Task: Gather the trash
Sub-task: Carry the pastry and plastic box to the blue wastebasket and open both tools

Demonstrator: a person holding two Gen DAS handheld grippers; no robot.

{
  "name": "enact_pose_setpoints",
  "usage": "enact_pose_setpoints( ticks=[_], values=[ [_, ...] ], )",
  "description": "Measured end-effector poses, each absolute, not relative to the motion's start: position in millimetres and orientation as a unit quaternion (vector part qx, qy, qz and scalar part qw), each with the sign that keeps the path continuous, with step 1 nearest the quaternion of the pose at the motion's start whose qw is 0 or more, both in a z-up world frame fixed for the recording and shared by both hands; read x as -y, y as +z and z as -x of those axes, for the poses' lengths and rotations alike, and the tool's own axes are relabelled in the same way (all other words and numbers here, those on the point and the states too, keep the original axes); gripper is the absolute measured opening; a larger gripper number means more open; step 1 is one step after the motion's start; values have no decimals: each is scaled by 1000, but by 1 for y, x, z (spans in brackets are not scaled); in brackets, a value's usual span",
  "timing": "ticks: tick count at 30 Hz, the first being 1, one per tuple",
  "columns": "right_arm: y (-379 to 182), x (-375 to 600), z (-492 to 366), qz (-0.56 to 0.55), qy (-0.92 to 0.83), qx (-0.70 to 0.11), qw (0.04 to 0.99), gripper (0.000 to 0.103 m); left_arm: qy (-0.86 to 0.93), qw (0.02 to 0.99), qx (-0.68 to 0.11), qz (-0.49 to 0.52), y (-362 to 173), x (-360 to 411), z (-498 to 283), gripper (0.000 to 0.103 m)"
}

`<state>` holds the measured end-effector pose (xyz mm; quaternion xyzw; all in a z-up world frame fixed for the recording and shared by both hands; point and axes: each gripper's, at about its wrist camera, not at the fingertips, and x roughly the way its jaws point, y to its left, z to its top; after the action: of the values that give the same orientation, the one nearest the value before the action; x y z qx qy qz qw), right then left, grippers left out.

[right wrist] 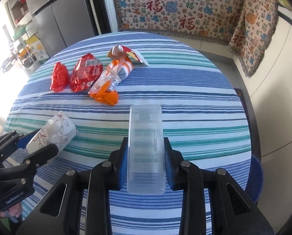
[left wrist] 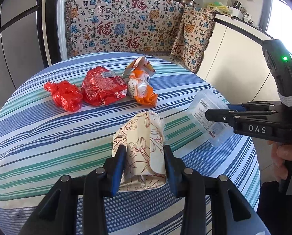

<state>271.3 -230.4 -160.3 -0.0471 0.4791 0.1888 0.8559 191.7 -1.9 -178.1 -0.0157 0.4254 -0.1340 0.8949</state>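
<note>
At the bottom centre of each wrist view my tongs are full: my left tongs (left wrist: 144, 162) are clenched on a floral paper packet (left wrist: 140, 139), and my right tongs (right wrist: 145, 156) grip a clear plastic box (right wrist: 145, 150) by its long sides, both lifted off the striped surface (left wrist: 47, 129), I judge to carry them off together. Farther back, upper left of centre, a red plastic bag (left wrist: 64, 95), a red wrapper (left wrist: 103, 88) and an orange-and-white wrapper (left wrist: 141, 84) lie close together, uncollected. No bin shows, and the box's label is unreadable.
</note>
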Motion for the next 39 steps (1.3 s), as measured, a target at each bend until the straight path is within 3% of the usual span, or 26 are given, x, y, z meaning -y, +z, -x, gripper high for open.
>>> enact_pose_setpoints(
  ticks=[13, 23, 39],
  values=[
    [-140, 310, -241, -4, 187, -468, 864, 32, -192, 887, -419, -20, -166, 79, -176, 39],
    [-130, 428, -232, -50, 107, -451, 885, 32, -258, 876, -408, -23, -140, 177, -178, 39],
    [-159, 572, -242, -98, 17, -447, 889, 32, -336, 843, -418, -45, -156, 345, -208, 39]
  ],
)
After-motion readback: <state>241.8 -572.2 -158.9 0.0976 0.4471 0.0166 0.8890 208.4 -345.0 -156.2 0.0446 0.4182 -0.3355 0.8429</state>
